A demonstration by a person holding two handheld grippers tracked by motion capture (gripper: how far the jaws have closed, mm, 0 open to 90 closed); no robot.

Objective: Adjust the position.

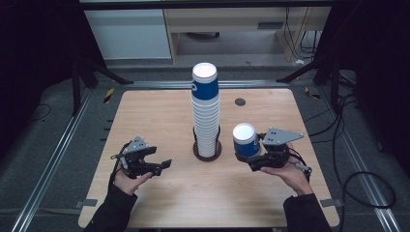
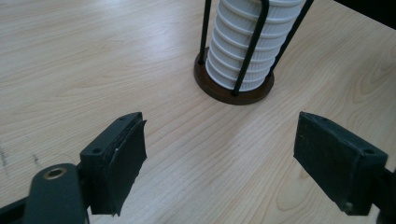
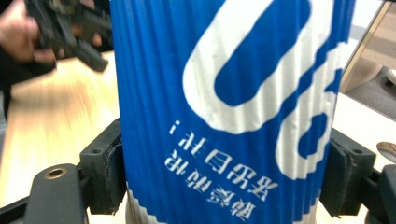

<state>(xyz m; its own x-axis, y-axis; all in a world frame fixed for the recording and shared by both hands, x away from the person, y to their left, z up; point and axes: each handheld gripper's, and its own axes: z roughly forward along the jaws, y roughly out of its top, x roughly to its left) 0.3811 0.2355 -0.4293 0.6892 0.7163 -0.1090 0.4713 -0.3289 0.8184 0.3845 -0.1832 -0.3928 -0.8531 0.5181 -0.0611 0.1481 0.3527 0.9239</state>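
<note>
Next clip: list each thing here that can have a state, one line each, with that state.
Blue cup: upside down, clamped between the right gripper's jaws, apart from the stack.
Cup stack: upright in its wire holder, inverted blue cup on top.
Holder: standing on the table, loaded.
Left gripper: jaws open, nothing between them.
Right gripper: jaws shut on the blue cup.

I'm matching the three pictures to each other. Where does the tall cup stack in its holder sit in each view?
High view: cup stack at table centre.
Left gripper view: its lower part at top, right of centre.
Right gripper view: I cannot make it out.
Shared landmark: the wooden table.
</note>
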